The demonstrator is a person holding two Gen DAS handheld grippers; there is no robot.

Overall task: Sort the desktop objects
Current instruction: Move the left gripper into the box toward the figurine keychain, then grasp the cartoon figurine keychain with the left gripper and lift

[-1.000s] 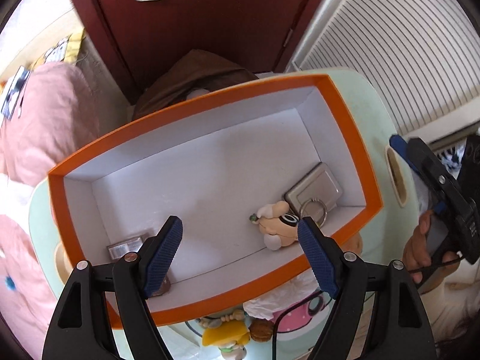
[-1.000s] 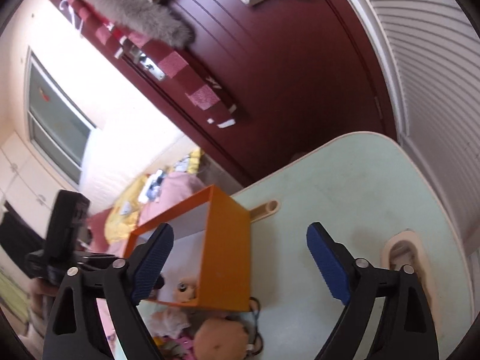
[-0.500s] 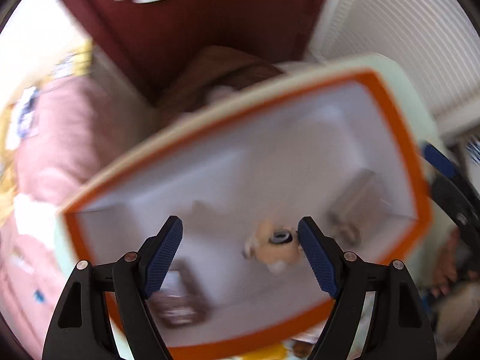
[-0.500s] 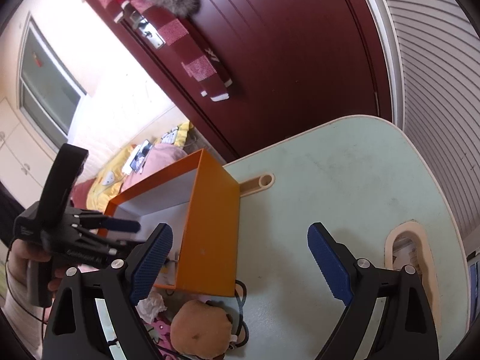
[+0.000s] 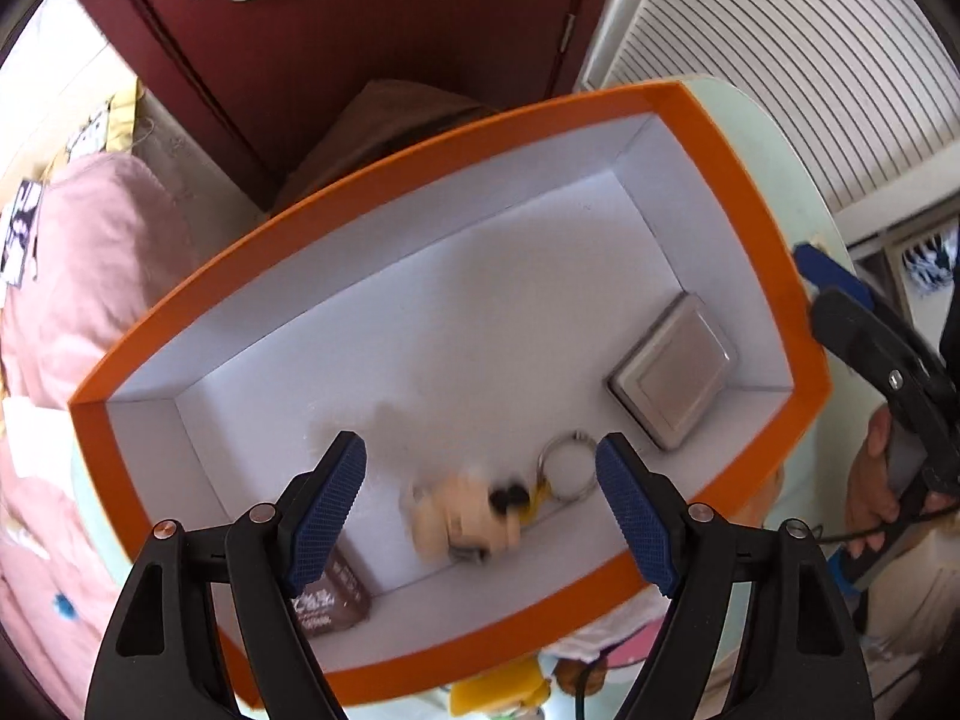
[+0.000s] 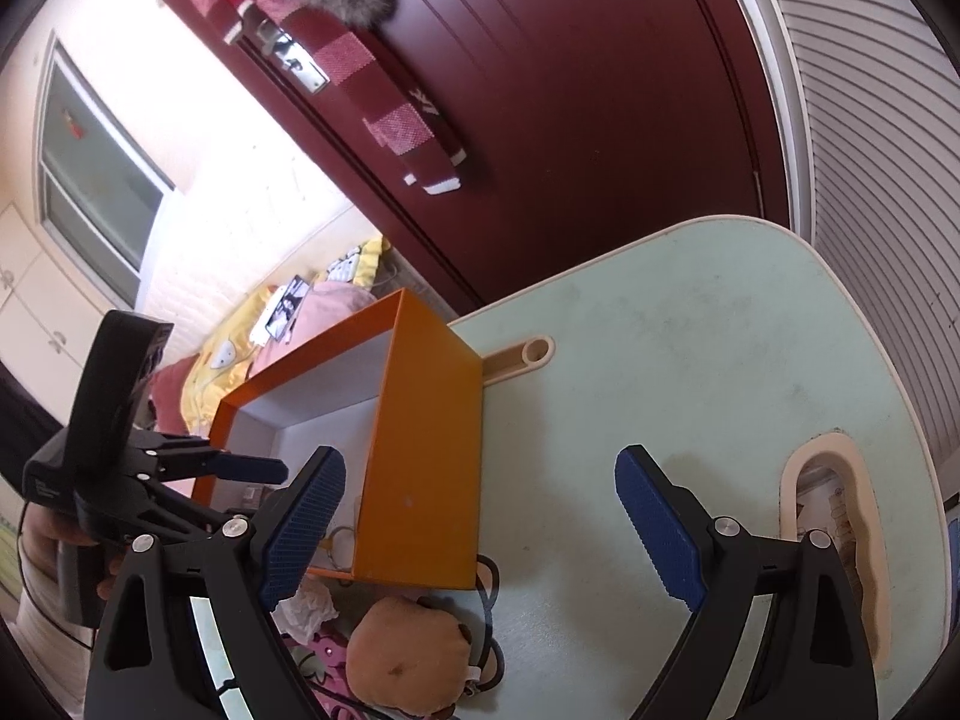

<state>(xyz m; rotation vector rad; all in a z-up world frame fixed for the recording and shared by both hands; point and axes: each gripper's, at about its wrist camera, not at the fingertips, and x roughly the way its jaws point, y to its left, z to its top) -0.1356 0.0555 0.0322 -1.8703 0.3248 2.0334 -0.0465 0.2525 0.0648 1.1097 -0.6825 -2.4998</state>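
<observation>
1. An orange box (image 5: pixel 744 192) with a white inside sits on a pale green table (image 6: pixel 690 372), near its back edge by a dark red door (image 6: pixel 570 120).
2. The left gripper (image 5: pixel 480 507) hovers above the box with its two blue-padded fingers spread apart and nothing between them.
3. Directly below it, on the box floor by the near wall, lies a small cream toy keychain (image 5: pixel 465 519), blurred in this view, with a metal ring (image 5: pixel 567 468) at one end.
4. The keychain looks light and small; its rounded body seems the better place to grip, since the thin ring would likely slip between the pads.
5. A flat silver case (image 5: pixel 672 375) rests flat in the right corner of the box, and a dark brown packet (image 5: pixel 330 594) in the near left corner, partly behind a finger.
6. The box walls are tall, so anything inside must be reached from straight above.
7. The right gripper (image 6: pixel 480 525) is also spread apart and empty, held over bare table beside the box.
8. Outside the near wall lie a brown plush toy (image 6: pixel 408 654), crumpled white tissue (image 6: pixel 309 606), a pink item and a black cable (image 6: pixel 489 576).
</observation>
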